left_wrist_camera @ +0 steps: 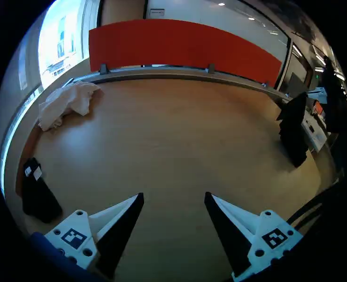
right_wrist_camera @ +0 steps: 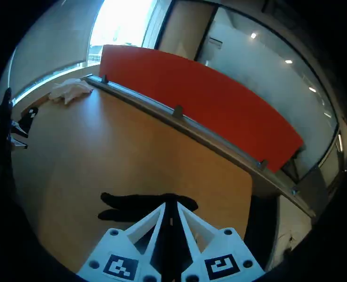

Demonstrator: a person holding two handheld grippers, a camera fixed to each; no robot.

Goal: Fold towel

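A crumpled white towel [left_wrist_camera: 65, 103] lies at the far left corner of the wooden table [left_wrist_camera: 173, 141]; in the right gripper view the same white towel [right_wrist_camera: 70, 89] sits far off by the window. My left gripper [left_wrist_camera: 173, 195] hovers open over bare wood, well short of it. My right gripper [right_wrist_camera: 171, 203] is shut, its tips pinching a black towel [right_wrist_camera: 131, 207] that spreads leftward on the table [right_wrist_camera: 103, 150]. In the left gripper view the black towel [left_wrist_camera: 293, 129] appears as a dark bunched shape at the table's right edge.
A red divider panel [left_wrist_camera: 182, 47] on a metal rail [left_wrist_camera: 173, 73] closes off the table's far side. A black object with white tags [left_wrist_camera: 37, 192] sits at the near left edge. Windows run along the left. Office furniture stands beyond the right edge.
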